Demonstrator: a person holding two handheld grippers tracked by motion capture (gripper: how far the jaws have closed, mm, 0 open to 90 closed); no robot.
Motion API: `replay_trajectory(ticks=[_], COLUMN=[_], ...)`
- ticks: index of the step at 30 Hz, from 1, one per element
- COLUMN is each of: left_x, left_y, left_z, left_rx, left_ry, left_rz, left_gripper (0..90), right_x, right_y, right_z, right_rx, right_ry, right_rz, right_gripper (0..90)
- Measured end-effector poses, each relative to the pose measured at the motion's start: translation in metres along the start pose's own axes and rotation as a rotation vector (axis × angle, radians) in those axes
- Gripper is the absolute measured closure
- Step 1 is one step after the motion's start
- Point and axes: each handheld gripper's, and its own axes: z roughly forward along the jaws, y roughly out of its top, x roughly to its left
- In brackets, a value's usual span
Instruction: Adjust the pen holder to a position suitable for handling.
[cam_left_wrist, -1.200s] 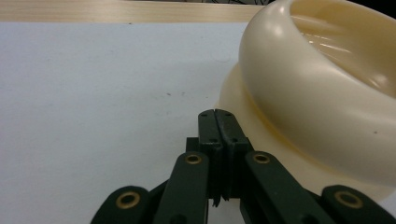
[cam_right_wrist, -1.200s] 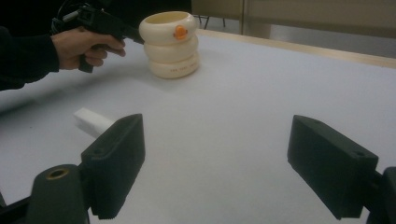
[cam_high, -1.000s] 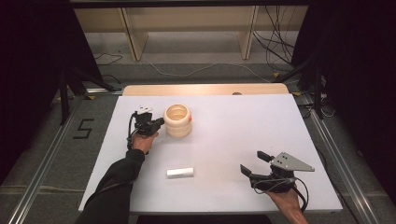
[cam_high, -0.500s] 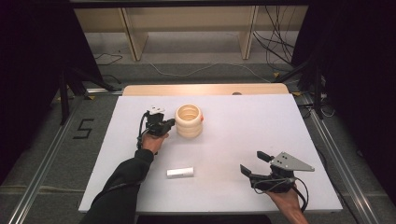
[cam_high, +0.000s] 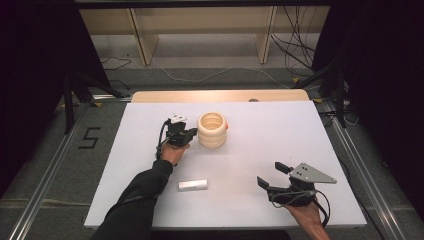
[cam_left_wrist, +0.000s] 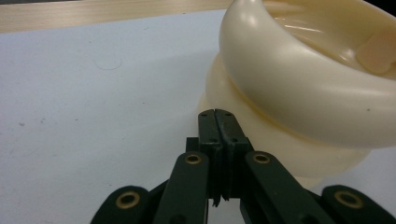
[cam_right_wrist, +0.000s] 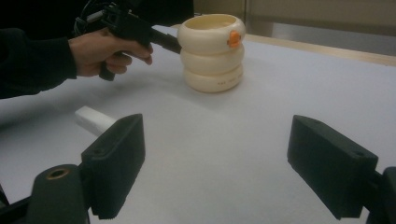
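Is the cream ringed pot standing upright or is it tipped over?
Upright. The pot rests flat on the white table, with its open mouth facing up.

lab or recording rig, not a home: white table (cam_high: 300, 145) at centre, metal floor rails (cam_high: 45, 200) at 8 and 4 o'clock, loose cables (cam_high: 295, 50) at 1 o'clock, black curtains (cam_high: 35, 55) at 9 and 3, a taped "5" (cam_high: 90, 137) on grey carpet.
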Motion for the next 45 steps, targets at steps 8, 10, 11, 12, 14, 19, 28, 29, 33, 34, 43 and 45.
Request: replay_trajectory(ticks=[8, 10, 11, 12, 14, 19, 28, 29, 33, 34, 43, 45], left_x=[0.001, 0.003, 0.004, 0.005, 0.006, 0.006, -0.001, -0.002, -0.007, -0.009, -0.018, -0.020], left_y=[0.000, 0.002, 0.003, 0.003, 0.005, 0.011, 0.018, 0.018, 0.019, 0.019, 0.017, 0.016], left_z=[-0.002, -0.006, -0.008, -0.010, -0.016, -0.035, -0.056, -0.058, -0.065, -0.066, -0.082, -0.084], left_rx=[0.005, 0.011, 0.015, 0.021, 0.033, 0.059, 0.101, 0.105, 0.115, 0.119, 0.134, 0.131], left_ry=[0.002, 0.001, 0.000, -0.005, -0.013, -0.039, -0.110, -0.118, -0.138, -0.143, -0.164, -0.167], left_rz=[-0.011, -0.016, -0.018, -0.021, -0.014, 0.025, 0.060, 0.068, 0.092, 0.098, 0.148, 0.150], left_gripper=[88.5, 82.3, 82.3, 80.2, 74.8, 61.7, 37.1, 35.2, 29.4, 28.5, 23.7, 22.9], right_x=[0.000, 0.000, 0.000, -0.001, -0.001, -0.001, -0.001, -0.001, -0.003, -0.003, -0.004, -0.003], right_y=[0.000, 0.001, 0.001, 0.001, 0.001, 0.001, 0.001, 0.001, 0.000, 0.000, -0.001, -0.001], right_z=[0.000, -0.001, -0.001, -0.002, -0.002, -0.002, -0.003, -0.003, -0.003, -0.003, -0.003, -0.004], right_rx=[-0.003, -0.006, -0.006, -0.008, -0.010, -0.010, -0.012, -0.012, -0.014, -0.012, -0.016, -0.014], right_ry=[0.000, -0.001, -0.001, 0.000, -0.001, 0.000, -0.005, -0.004, -0.004, -0.004, 0.002, 0.001], right_rz=[0.001, 0.002, 0.002, 0.000, 0.004, 0.003, 0.005, 0.007, 0.014, 0.014, 0.021, 0.016], right_gripper=[19.8, 19.8, 19.8, 19.8, 19.8, 19.8, 19.8, 19.8, 19.8, 19.8, 19.8, 19.8])
